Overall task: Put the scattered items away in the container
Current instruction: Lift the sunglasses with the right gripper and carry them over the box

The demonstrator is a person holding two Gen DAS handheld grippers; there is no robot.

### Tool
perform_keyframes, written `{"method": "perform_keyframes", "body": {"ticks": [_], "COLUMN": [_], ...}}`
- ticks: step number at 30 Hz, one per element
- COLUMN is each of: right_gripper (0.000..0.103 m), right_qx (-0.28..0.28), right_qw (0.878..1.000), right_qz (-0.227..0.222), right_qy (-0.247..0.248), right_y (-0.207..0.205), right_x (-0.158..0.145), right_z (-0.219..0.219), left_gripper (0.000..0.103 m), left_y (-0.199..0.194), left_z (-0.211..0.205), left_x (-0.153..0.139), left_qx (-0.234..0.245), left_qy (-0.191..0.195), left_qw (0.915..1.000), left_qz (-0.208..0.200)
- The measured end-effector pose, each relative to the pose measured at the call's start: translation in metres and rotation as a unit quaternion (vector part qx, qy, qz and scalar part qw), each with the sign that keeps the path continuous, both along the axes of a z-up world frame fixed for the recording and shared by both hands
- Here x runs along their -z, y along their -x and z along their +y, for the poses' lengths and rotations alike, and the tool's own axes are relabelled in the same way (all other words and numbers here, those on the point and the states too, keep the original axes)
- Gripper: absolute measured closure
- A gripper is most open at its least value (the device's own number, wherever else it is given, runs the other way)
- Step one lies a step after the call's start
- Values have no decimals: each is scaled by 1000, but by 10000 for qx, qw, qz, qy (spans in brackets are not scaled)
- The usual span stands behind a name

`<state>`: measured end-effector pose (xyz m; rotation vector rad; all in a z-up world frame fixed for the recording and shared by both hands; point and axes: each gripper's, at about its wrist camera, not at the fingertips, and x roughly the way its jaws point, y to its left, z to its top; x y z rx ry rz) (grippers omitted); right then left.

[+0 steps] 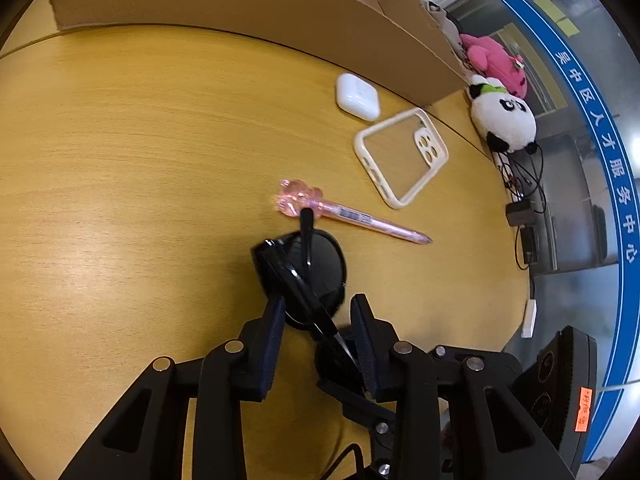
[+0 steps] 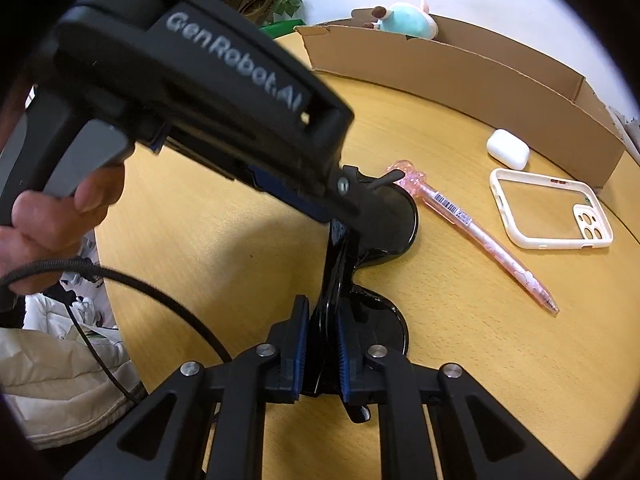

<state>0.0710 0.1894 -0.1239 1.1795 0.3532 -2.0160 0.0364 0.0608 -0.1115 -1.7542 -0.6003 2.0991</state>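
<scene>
Black sunglasses [image 1: 316, 268] lie folded on the wooden table [image 1: 120, 180]. My left gripper [image 1: 318, 312] is open with its fingers on either side of the frame near one lens. My right gripper [image 2: 324, 320] is shut on the sunglasses [image 2: 384, 216] at the frame near the other lens. A pink pen [image 1: 352, 216] [image 2: 480, 232], a clear phone case [image 1: 400, 156] [image 2: 552, 208] and a white earbud case [image 1: 357, 97] [image 2: 508, 149] lie beyond. The cardboard box [image 1: 240, 4] [image 2: 460, 72] stands at the far side.
A panda plush [image 1: 502, 118] and a pink plush [image 1: 494, 58] sit past the table's right edge with cables [image 1: 524, 184]. A teal plush [image 2: 408, 18] sits behind the box. The hand holding the left gripper [image 2: 56, 216] fills the right wrist view's left side.
</scene>
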Motion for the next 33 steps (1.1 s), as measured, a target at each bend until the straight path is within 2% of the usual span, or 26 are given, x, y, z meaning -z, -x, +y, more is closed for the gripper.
{"method": "perform_keyframes", "body": {"ticks": [2,3,13,21,28,33], "right_gripper": [91,91,91,91,91,91], "right_qx": [15,12,161,278,381,449], "right_qw": [10000,10000,9998,9992,9973,9937], "right_qz": [27,58,93,243,520,879], "right_qy": [15,8,-19,129,354,532], "right_y": [-1,-2,-9,5,33,59], "right_x": [-1,-1,-5,-24,-59,-100], "right_z": [0,0,-1,-11,-21,-26], "left_gripper": [83,84,87,88,89,89], "left_y": [0,1,1,8,32,61], "left_z": [3,4,7,3,-6,-13], "left_x": [4,6,7,-15,-55,-110], "left_qx": [47,48,21,25,81,224], "left_qy": [16,-4,-97,-103,-87,48], "left_qw": [10000,9999,9999,9997,9977,9917], "left_qz": [-66,-90,-87,205,665,1265]}}
